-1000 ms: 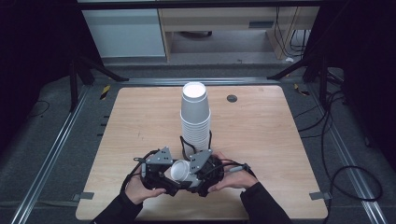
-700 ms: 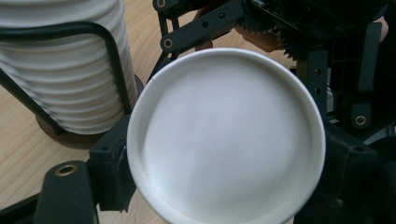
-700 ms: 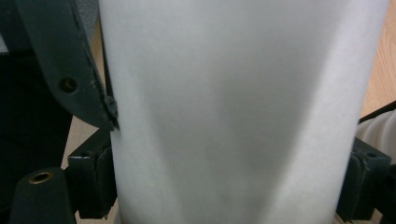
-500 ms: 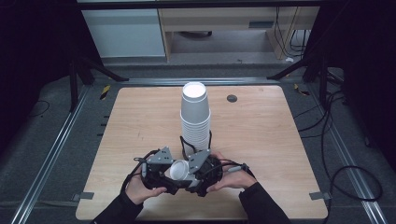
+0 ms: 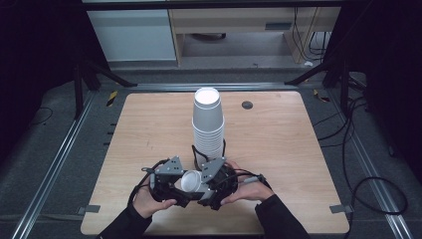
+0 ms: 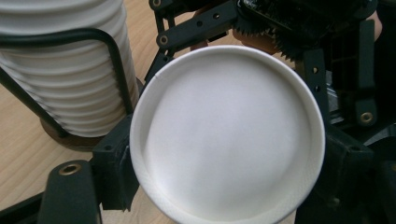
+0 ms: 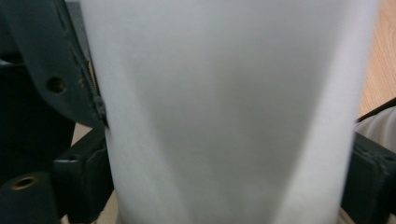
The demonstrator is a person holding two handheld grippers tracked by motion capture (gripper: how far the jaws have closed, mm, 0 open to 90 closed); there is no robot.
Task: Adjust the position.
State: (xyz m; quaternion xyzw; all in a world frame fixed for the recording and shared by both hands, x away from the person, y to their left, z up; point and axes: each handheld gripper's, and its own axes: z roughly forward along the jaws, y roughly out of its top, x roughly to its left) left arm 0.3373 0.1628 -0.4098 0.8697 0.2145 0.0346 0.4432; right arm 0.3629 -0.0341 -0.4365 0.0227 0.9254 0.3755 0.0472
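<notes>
A single white cup [image 5: 190, 181], just pulled from the stack [image 5: 208, 124], sits clamped between the left gripper [image 5: 175, 183] and right gripper [image 5: 209, 183], both closed on it at the table's near edge; next, I judge, one must release.

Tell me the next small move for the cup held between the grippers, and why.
Probably open the left gripper and let go: the single cup lies on its side between both grippers, the right gripper clamps its wall, and the stack stands just behind.

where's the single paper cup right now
In the high view the single cup lies on its side between the left gripper and right gripper, at the table's near edge, just in front of the cup stack.
</notes>
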